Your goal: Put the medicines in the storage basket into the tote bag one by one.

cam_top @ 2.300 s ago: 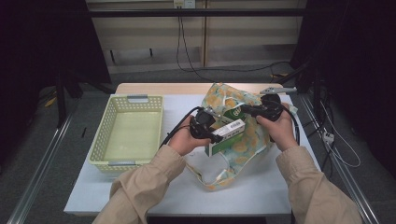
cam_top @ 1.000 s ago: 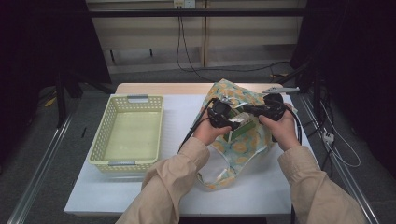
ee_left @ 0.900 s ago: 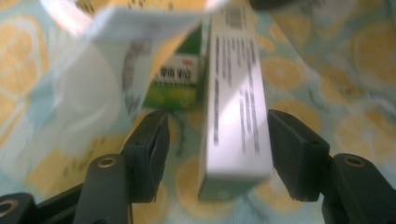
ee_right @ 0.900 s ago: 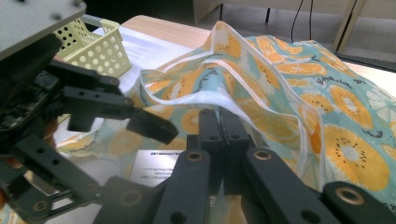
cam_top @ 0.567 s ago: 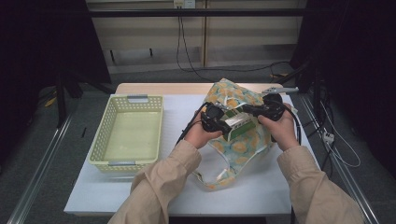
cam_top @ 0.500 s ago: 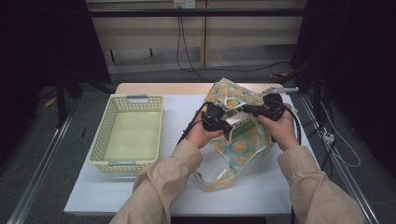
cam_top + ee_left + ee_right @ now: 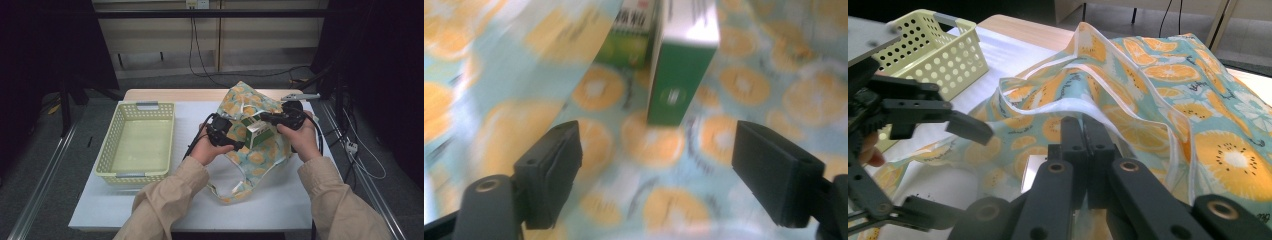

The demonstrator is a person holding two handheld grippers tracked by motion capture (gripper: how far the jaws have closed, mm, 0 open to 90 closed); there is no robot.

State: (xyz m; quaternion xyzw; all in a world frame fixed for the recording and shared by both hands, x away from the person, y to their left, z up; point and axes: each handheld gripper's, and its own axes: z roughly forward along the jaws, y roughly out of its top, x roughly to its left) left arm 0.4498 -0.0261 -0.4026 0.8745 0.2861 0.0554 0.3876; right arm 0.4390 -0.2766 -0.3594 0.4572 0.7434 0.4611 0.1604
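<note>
Orange-print fabric bag (image 7: 255, 150) lying right of centre on the counter (image 7: 190, 200), a green-and-white box (image 7: 258, 132) at its mouth. Right gripper (image 7: 274, 119): jaws clenched on the bag's white-lined rim (image 7: 1083, 107), holding it raised. Left gripper (image 7: 232, 142): jaws just opened, released, nothing between them, the box just beyond. Yellow basket (image 7: 107, 165) at far left, apart.
</note>
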